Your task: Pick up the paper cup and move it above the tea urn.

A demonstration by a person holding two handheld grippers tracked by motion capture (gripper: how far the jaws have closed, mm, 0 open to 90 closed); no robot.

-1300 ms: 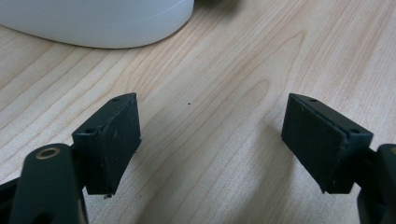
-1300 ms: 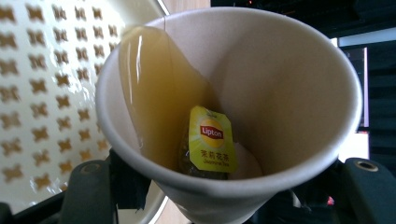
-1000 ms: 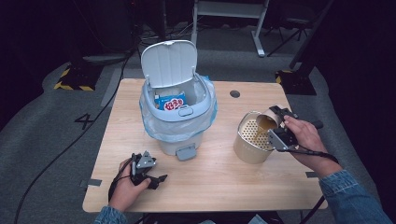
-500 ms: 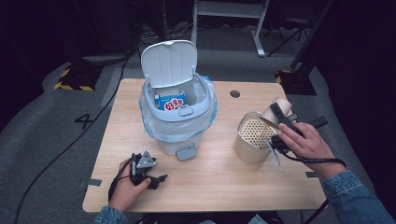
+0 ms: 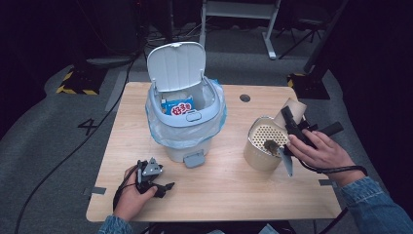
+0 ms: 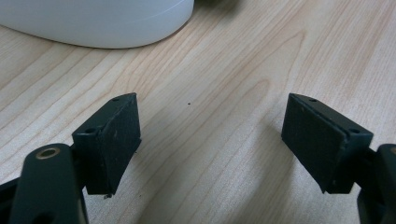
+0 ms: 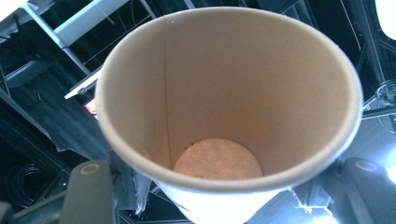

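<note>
Bin (image 5: 187,131) stands mid-desk (image 5: 224,195) toward the far edge; perforated container (image 5: 263,144) toward the right edge; paper cup (image 5: 291,109) just behind it.

1. The left hand (image 5: 132,194) lies low on the surface at the near left, its forearm coming in from the bottom edge.
2. The left hand-held gripper (image 5: 163,187) points to the right along the surface; in the left gripper view its jaws stand wide apart with nothing between them.
3. The right hand (image 5: 319,153) is raised at the right, denim sleeve behind it.
4. The right hand-held gripper (image 5: 287,117) points up and away, its jaws clamping a paper cup (image 7: 233,102).
</note>
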